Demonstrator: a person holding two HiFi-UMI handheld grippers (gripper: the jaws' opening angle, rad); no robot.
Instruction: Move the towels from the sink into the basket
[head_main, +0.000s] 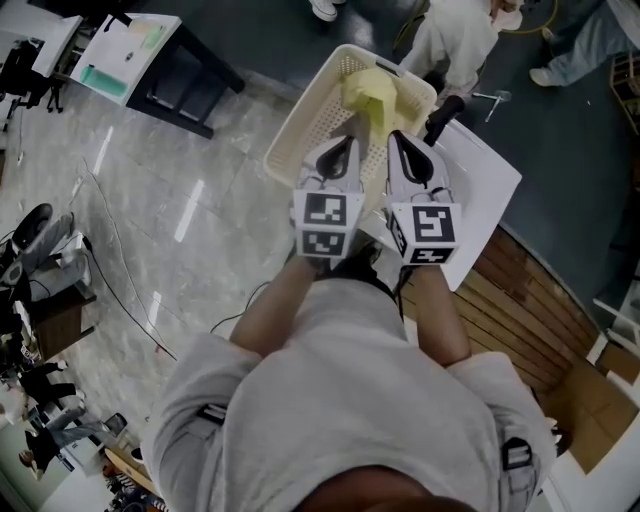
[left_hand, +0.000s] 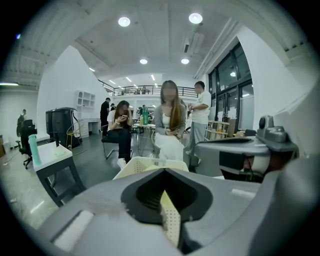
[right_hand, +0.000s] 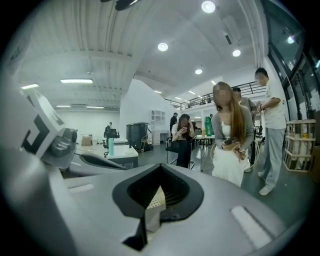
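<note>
Fingers (head_main: 338, 160) on towel (head_main: 372, 95) above basket (head_main: 298, 122); glossy, perhaps marble, floor (head_main: 150, 235).

We wear a pale grey shirt (head_main: 340, 400). Our left gripper (head_main: 342, 152) and right gripper (head_main: 404, 150) are white with black insides, each bearing a black-and-white marker cube (head_main: 328, 222).

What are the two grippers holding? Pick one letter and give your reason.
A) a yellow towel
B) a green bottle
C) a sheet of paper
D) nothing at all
A: the left gripper and the right gripper are both shut on the yellow towel, which shows in front of the basket; each gripper view has a strip of it pinched between the closed fingers.
</note>
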